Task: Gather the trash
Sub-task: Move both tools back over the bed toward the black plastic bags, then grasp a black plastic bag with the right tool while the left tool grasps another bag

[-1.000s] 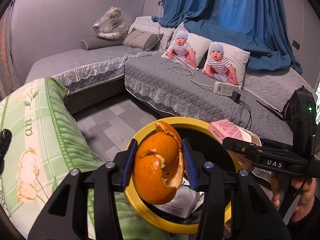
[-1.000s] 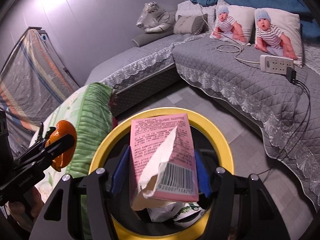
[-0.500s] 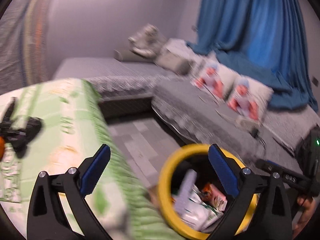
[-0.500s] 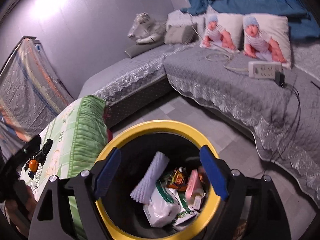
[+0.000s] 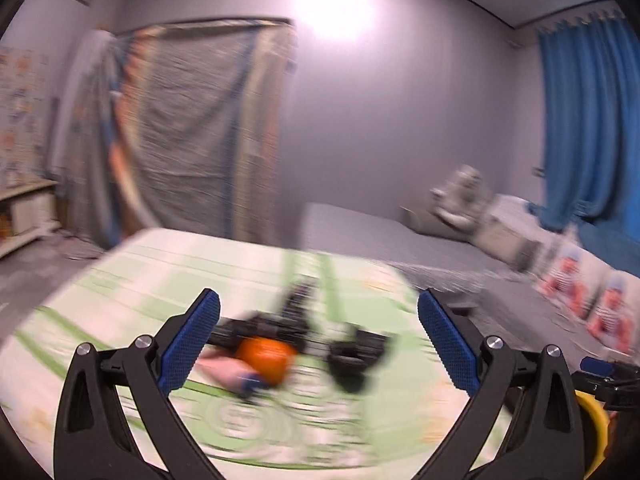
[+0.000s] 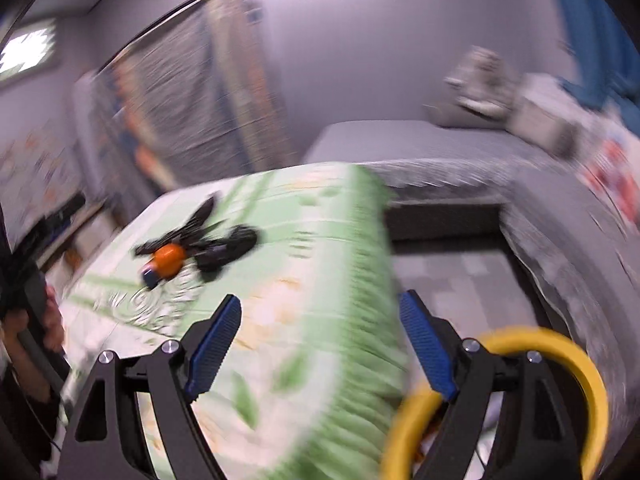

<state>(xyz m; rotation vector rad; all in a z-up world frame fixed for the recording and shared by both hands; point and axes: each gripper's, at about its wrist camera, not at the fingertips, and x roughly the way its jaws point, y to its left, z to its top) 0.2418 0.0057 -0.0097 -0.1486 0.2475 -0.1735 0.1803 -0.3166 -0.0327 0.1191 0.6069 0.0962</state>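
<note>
Two grippers, both empty, face the green cloth (image 5: 132, 280) where the next trash lies. An orange lump (image 5: 264, 360), peel or fruit, I cannot tell through the blur, sits mid-cloth beside a pinkish scrap (image 5: 218, 368) with a small blue bit at its end, and all of it is tangled among dark black shapes (image 5: 352, 354) that I cannot identify. My left gripper (image 5: 318, 340) has its jaws spread wide, having just been opening, with nothing between the pads (image 5: 192, 340); it looks almost straight at the lump. My right gripper (image 6: 320, 346) is also parted and bare, its jaws having just opened too, and views the same pile from farther back, over the cloth's edge. The yellow-rimmed bin (image 6: 560, 348) stands on the floor at that edge, low on my right.

I judge this as the reach for the next piece. The next move calls for slowing so the view clears, then lining the left jaws on either side of the lump without catching the black items.
</note>
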